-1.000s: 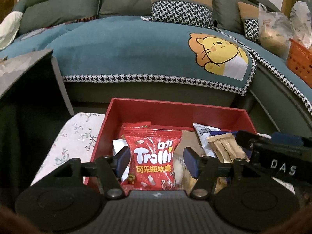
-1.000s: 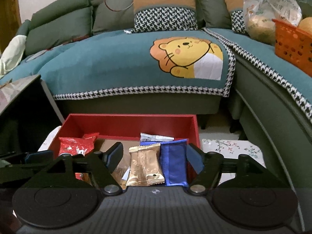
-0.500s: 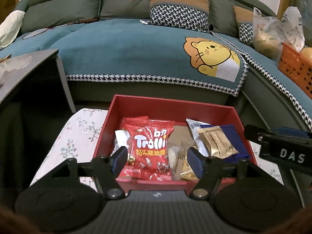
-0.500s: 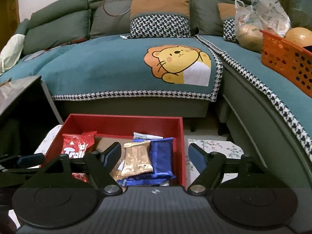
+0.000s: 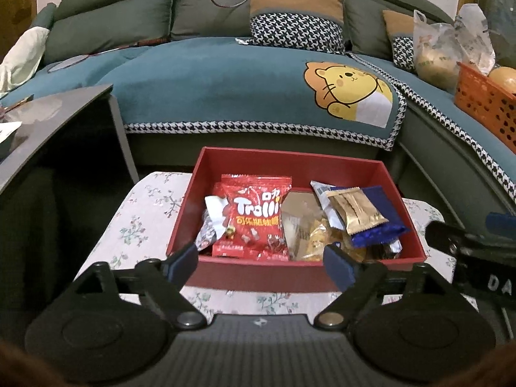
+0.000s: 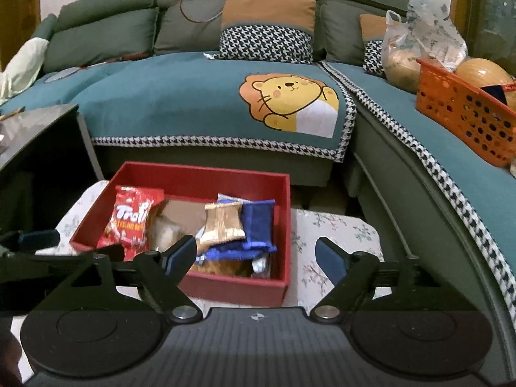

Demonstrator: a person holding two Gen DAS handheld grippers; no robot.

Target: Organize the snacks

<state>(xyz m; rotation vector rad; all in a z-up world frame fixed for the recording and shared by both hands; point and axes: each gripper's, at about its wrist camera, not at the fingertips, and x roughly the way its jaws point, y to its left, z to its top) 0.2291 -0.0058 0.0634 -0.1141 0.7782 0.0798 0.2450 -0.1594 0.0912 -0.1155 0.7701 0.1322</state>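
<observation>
Hovering above red box (image 5: 290, 167): both tongs (image 5: 261, 262) (image 6: 256, 256) tilted down, empty, just widened.

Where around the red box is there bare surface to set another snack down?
The floral cloth is bare right of the red box, up to the sofa base, and left of it toward the dark side table. A thin strip shows in front. The box itself is crowded: Trolli bag, gold packet, blue packet.
</observation>
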